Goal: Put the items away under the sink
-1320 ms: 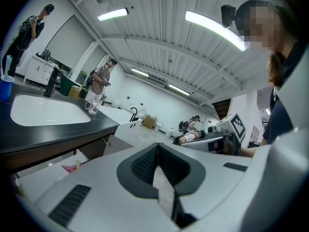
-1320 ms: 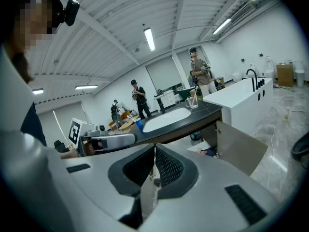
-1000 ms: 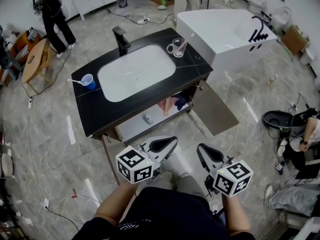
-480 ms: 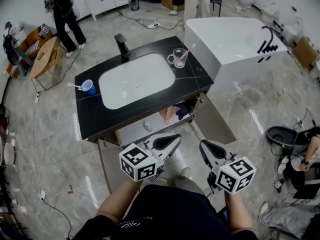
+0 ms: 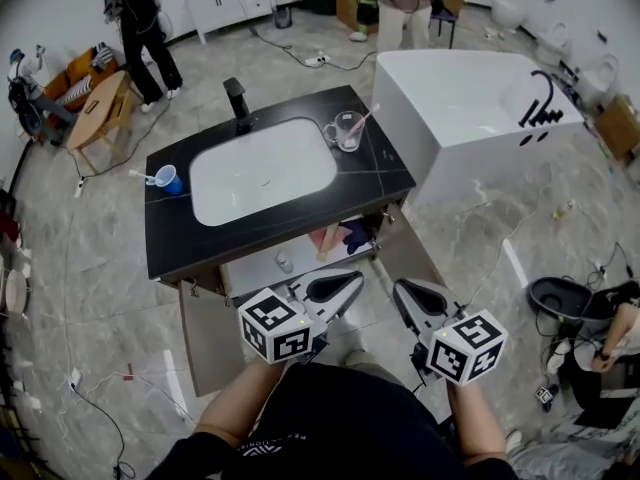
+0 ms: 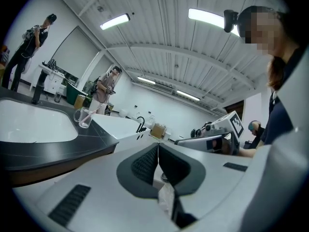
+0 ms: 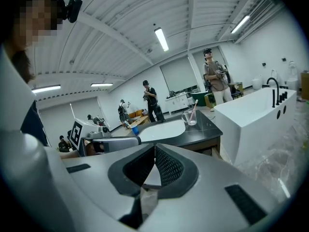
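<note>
Nearest, two grippers, the left gripper [image 5: 335, 288] and the right gripper [image 5: 412, 298], are held with jaws pressed together, nothing between. Beyond, the under-sink cabinet [image 5: 250, 268] is seen open. Two cups, a blue cup [image 5: 168, 179] and a glass mug [image 5: 344, 130], are stood on the counter [image 5: 385, 173].

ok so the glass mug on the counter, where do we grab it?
Likely the glass mug by its body, below the rim, approached level from the counter's front edge. It stands upright, its handle faces the basin, and the pink toothbrush leans out toward the tub, so the near wall looks free.
</note>
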`<state>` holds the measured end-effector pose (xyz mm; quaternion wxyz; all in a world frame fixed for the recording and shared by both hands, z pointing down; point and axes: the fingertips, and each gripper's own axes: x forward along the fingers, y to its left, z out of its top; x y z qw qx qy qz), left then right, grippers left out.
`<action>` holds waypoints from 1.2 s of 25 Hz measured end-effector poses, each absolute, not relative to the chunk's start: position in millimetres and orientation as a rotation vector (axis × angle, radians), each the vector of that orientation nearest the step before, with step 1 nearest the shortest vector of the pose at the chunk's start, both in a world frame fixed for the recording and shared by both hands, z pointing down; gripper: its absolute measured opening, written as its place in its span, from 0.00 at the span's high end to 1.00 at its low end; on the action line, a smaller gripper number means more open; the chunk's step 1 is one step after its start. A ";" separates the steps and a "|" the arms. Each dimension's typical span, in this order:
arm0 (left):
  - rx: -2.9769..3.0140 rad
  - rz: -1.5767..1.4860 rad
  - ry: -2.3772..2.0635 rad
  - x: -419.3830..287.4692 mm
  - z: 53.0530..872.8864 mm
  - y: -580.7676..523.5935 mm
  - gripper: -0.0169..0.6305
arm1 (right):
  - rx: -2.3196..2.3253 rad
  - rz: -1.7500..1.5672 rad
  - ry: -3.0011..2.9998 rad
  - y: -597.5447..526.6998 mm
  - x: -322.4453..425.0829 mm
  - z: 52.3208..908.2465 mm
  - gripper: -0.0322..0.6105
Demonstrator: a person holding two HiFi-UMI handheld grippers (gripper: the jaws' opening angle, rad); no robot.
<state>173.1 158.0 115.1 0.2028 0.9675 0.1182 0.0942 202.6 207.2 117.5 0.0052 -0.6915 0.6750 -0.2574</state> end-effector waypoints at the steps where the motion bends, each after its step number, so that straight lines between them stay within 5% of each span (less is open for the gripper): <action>1: 2.701 0.254 0.332 178.8 115.4 159.4 0.96 | -2.159 -0.797 2.123 207.3 206.2 116.6 0.89; 30: 2.754 0.229 0.169 274.9 126.9 77.9 0.96 | -2.104 -0.837 2.153 133.7 295.7 130.3 0.89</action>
